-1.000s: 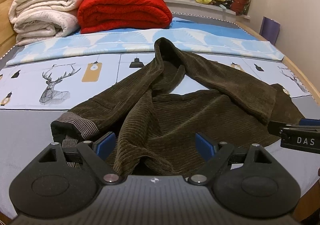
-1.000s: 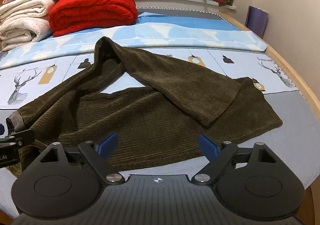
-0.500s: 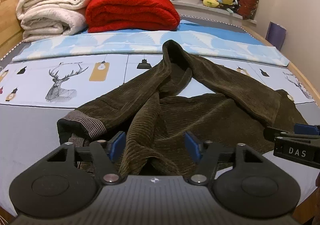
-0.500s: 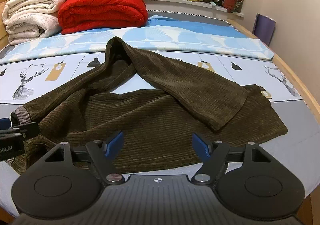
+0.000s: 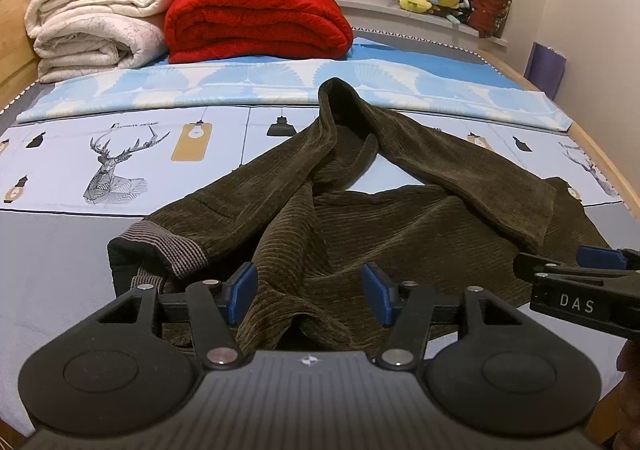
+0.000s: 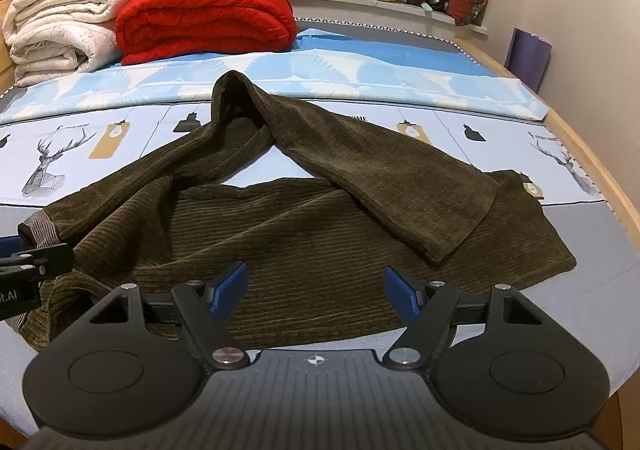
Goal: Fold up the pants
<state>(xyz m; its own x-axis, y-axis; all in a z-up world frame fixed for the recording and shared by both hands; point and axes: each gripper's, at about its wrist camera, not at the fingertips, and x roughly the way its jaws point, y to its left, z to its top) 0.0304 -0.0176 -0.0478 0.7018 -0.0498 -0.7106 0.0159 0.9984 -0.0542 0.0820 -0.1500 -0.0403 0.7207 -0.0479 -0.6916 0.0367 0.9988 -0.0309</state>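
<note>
Pants (image 5: pixel 400 226): dark corduroy, spread crumpled across the near half of the bed (image 5: pixel 56 250), one leg doubled back.
Left tongs (image 5: pixel 310 296): partly open, straddling a raised fabric ridge near the waistband; pads not clearly pressing.
Right tongs (image 6: pixel 316 292): wide apart over the near hem, holding nothing.
Why: likely both set to pinch the near edge for straightening.

The left gripper (image 5: pixel 308 294) hangs low over the near edge of the brown pants (image 5: pixel 400 226), its jaws having just been closing, with a raised fold of cloth between its blue pads (image 5: pixel 244 290). The right gripper (image 5: pixel 580 270) shows at the right edge, and folded blankets (image 5: pixel 256 25) lie at the far end of the bed (image 5: pixel 60 250).
</note>
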